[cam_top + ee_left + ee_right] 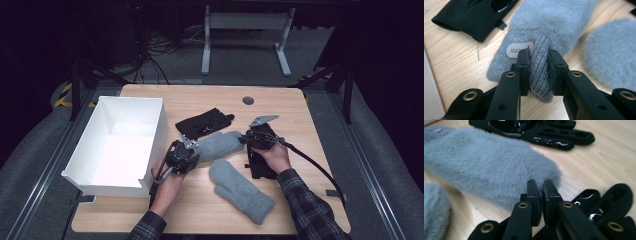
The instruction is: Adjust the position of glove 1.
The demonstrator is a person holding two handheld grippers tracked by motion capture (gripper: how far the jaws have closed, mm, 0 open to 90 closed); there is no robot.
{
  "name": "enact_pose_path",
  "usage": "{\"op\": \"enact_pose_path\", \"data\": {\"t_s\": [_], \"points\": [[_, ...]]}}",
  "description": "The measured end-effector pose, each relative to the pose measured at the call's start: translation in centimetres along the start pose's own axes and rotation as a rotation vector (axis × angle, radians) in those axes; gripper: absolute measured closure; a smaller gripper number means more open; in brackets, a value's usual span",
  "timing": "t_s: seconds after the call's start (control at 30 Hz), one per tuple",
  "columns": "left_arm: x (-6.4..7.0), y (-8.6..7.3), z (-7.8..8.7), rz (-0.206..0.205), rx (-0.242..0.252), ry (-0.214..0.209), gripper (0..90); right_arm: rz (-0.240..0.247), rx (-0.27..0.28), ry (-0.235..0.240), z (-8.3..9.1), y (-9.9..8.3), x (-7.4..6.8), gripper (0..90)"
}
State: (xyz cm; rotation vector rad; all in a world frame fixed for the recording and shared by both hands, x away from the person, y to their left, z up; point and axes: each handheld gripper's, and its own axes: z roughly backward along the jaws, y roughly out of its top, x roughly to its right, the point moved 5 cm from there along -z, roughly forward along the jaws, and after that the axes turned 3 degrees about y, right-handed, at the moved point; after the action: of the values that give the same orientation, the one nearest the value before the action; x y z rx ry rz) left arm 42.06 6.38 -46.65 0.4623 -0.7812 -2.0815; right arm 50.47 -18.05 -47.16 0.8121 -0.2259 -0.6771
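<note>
Stage: early, white rectangular box (90,172) at left holds nothing | left gripper (538,61) pinching fuzzy grey knit mitten (549,27) cuff, right gripper (541,188) pinching its tip | left: second grey mitten (240,190), two black gloves (204,121) on table

Grey mitten (549,27): fuzzy, long-napped cloth on the body, ribbed knit at the cuff, with a smooth pale label sewn on. Second grey mitten (240,190): same fuzzy cloth. Black glove (536,130): matt smooth fabric with glossy printed patches. Bench (200,210): light wood grain, smooth satin finish. White box (90,177): smooth matt walls, plastic or card cannot be told. Left hand-held gripper (538,56): matt black plastic jaws with brass-coloured metal eyelets.
</note>
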Motion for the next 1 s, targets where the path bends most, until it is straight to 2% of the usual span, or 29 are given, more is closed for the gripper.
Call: {"op": "enact_pose_path", "data": {"t_s": [0.17, 0.3, 0.33, 0.37, 0.5, 0.67, 0.83, 0.93, 1.0], "points": [[0.6, 0.9, 1.7, 0.003, 0.053, -0.007, 74.7, 0.007, 0.036, -0.006, 1.6, 0.7, 0.0, 86.6], [1.7, 1.2, 3.5, -0.009, 0.075, -0.039, 74.6, 0.016, 0.059, -0.002, 3.3, 1.1, -0.5, 86.6], [2.0, 1.1, 3.8, -0.018, 0.074, -0.048, 74.6, 0.023, 0.064, 0.003, 4.1, 1.1, -0.8, 86.5], [2.4, 1.0, 4.2, -0.021, 0.077, -0.062, 74.6, 0.023, 0.064, 0.003, 4.1, 1.1, -0.8, 86.5], [4.0, -0.1, 5.7, -0.035, 0.082, -0.136, 74.6, 0.039, 0.063, 0.014, 6.0, 0.3, -1.9, 86.5], [5.7, -1.2, 6.9, -0.054, 0.092, -0.183, 74.4, 0.061, 0.060, 0.021, 7.7, -1.0, -3.5, 86.5], [7.8, -2.3, 7.2, -0.088, 0.070, -0.234, 73.4, 0.062, 0.058, 0.034, 8.6, -2.3, -4.1, 86.6], [8.3, -2.9, 6.5, -0.096, 0.040, -0.267, 71.0, 0.060, 0.041, 0.036, 8.5, -3.0, -4.1, 86.5], [8.3, -3.0, 6.1, -0.094, 0.029, -0.309, 65.5, 0.057, 0.034, 0.034, 8.2, -3.4, -3.9, 86.5]]}}
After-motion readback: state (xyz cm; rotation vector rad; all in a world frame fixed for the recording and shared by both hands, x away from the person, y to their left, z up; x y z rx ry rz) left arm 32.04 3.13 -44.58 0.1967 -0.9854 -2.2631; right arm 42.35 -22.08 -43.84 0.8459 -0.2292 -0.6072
